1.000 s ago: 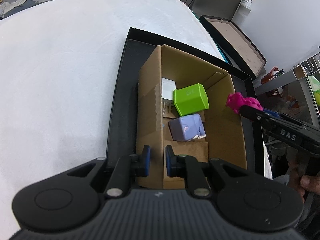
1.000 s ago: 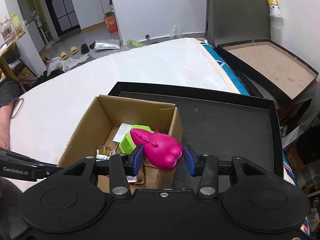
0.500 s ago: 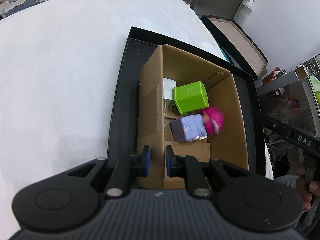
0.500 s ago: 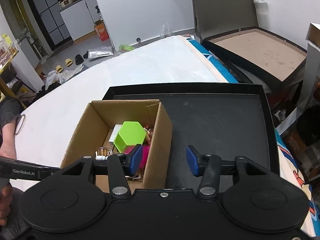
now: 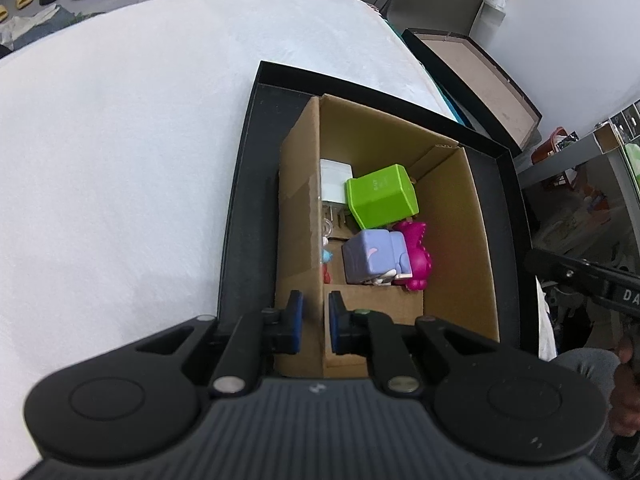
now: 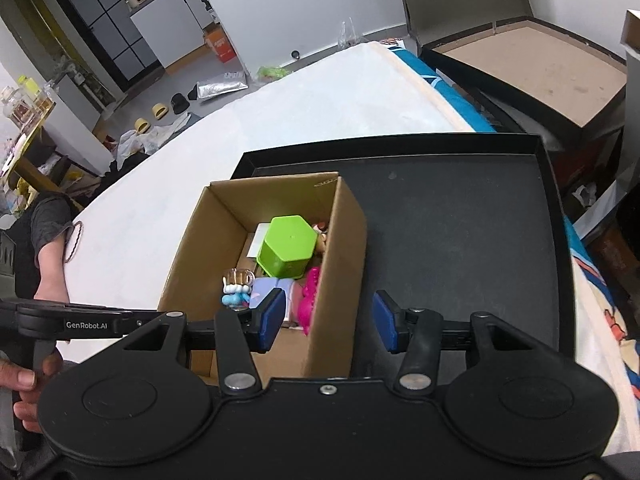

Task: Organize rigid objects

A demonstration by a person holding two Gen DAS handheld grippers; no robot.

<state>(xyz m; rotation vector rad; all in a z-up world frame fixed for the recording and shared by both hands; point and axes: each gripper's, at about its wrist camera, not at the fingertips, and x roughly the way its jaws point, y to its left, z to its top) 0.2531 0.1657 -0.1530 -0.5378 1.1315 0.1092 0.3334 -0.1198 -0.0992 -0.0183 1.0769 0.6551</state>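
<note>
A cardboard box [image 5: 452,220] stands at the left end of a black tray [image 6: 460,240]. A pink toy [image 5: 418,256] lies in the box beside a purple blocky toy [image 5: 370,256], with a green block [image 5: 380,200] and a white charger [image 5: 334,180] behind them. My left gripper [image 5: 316,320] is shut on the box's near left wall, one pad outside and one inside. My right gripper [image 6: 328,320] hovers open above the box's right wall [image 6: 340,248] with nothing between its pads. From there I see the pink toy [image 6: 308,300] low against that wall, and a small glass mug [image 6: 238,278].
The tray rests on a wide white padded surface [image 5: 120,140]. Its right part is bare black floor [image 6: 480,280]. An open black case with a brown lining [image 6: 532,64] stands past the far right edge. A person's arm [image 6: 48,240] is at the left.
The right gripper opened and let go of the pink toy, which dropped into the box beside the purple toy. The right gripper then drew back a little. The left gripper stayed on the box wall.
</note>
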